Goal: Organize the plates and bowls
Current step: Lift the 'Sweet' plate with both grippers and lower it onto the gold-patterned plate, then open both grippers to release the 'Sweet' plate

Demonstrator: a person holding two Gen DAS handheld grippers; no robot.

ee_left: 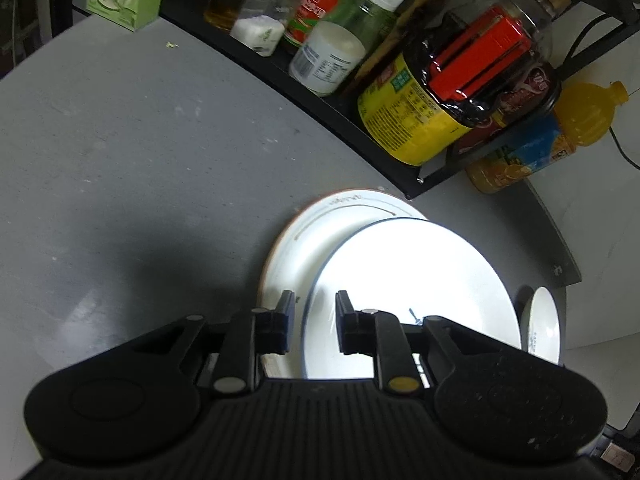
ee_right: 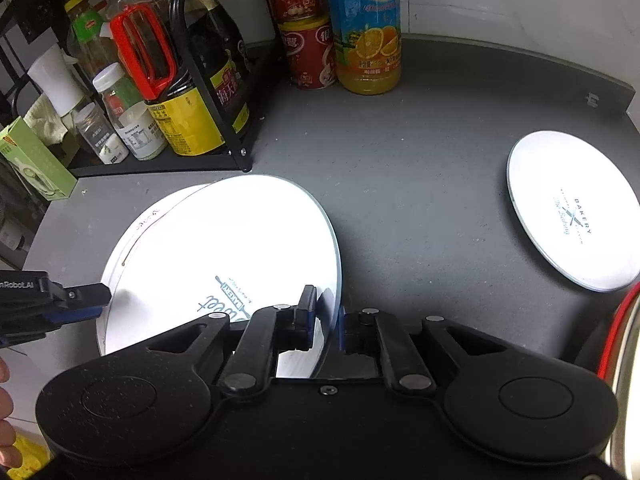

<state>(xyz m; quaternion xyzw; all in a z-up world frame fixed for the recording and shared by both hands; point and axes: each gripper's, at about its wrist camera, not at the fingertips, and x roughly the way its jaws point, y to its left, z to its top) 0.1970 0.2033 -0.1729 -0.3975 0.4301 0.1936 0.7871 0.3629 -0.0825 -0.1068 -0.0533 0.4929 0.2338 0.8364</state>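
Observation:
A white plate with a blue rim and blue print point(ee_right: 240, 240) is tilted up over a larger brown-rimmed white plate point(ee_left: 320, 228) that lies on the grey counter point(ee_left: 140, 140). My right gripper point(ee_right: 326, 308) is shut on the near right rim of the tilted plate. My left gripper point(ee_left: 316, 304) sits at the left edge of the stack with its fingers apart and the blue rim point(ee_left: 310, 312) running between them; the right wrist view shows the left gripper point(ee_right: 96, 300) at the plates' left side. A third white plate with "BAKERY" print point(ee_right: 572, 212) lies flat to the far right.
A black wire rack point(ee_right: 216, 120) with sauce bottles and jars stands behind the plates. An orange juice bottle point(ee_right: 368, 28) and red cans point(ee_right: 308, 52) fill the back corner. A green box point(ee_right: 36, 160) is at the left, a red-rimmed vessel point(ee_right: 624, 340) at the right edge, a hand point(ee_right: 4, 400) bottom left.

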